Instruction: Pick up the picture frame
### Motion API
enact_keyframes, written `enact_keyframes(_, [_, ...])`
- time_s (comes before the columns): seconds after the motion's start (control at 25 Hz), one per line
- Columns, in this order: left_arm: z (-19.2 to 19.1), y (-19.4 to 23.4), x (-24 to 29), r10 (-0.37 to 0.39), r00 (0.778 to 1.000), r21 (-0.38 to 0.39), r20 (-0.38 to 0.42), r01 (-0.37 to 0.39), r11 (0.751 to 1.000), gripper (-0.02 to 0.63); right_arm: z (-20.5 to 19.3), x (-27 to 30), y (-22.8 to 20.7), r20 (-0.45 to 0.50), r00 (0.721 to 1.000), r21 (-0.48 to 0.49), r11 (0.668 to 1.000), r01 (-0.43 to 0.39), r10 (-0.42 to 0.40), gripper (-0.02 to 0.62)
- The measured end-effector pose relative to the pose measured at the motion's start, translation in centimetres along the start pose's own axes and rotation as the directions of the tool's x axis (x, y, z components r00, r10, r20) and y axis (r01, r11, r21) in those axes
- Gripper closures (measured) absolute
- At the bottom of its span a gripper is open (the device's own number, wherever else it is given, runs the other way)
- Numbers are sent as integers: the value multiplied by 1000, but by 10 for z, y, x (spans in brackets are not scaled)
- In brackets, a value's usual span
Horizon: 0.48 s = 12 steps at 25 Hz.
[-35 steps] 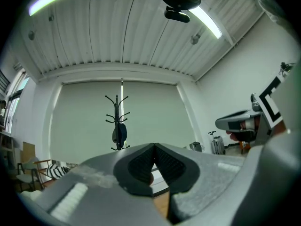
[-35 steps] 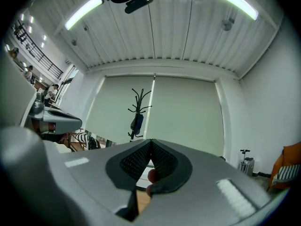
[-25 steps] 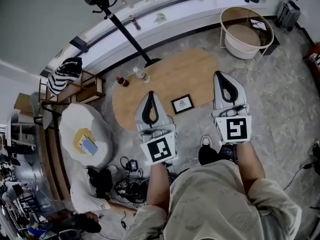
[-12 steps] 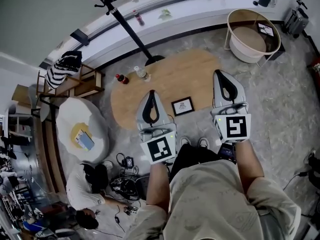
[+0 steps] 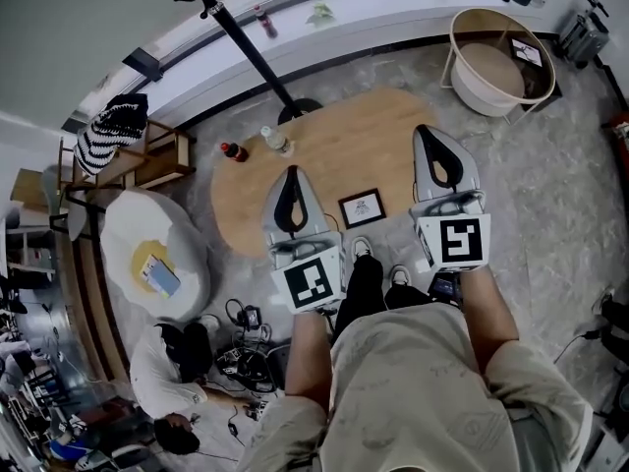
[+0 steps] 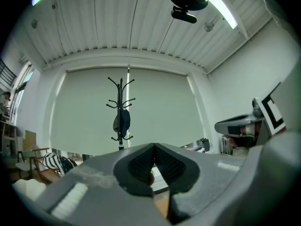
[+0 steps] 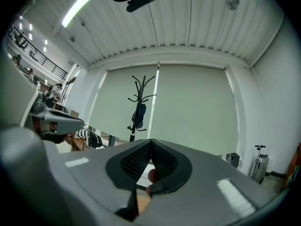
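**Both grippers pressed together, frame sitting untouched on the worktop**

The left gripper [image 5: 292,173] has its jaws pressed together with nothing pinched between them, and its own view shows the tips meeting [image 6: 154,145]. It's the same for the right gripper [image 5: 429,132], closed up and empty [image 7: 151,140]. Both point out level, one on each side of the picture frame [image 5: 362,207], and neither touches it.

The frame is small, with a thin black border and a white picture that has a little drawing in the middle, too small to make out. It lies flat, face up, near the close edge of the oval wooden worktop [image 5: 344,146], and in the head view it sits between the two grippers.

On the far left edge of the worktop there's a clear bottle [image 5: 274,141], and just beside it a dark reddish bottle [image 5: 232,151]. I can't tell how full either one is.

Off at the top right there's a round cream basket [image 5: 501,62] on a thin frame. It has something pale and round down in it, but I can't say what.

A coat stand [image 5: 251,52] rises behind the worktop.
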State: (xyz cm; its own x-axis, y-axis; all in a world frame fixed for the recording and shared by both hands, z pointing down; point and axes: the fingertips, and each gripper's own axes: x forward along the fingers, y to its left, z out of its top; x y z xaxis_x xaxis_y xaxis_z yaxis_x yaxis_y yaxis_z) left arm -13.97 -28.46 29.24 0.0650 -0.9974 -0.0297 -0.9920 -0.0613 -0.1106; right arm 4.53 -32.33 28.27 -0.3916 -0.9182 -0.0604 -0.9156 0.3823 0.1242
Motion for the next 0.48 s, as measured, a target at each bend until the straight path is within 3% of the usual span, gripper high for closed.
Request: enact_keyframes(0.48, [-30,35,41,-1,999,-5,-44,1,1000,603,-28,56,24,-73,997,-26,999,-28,26,594])
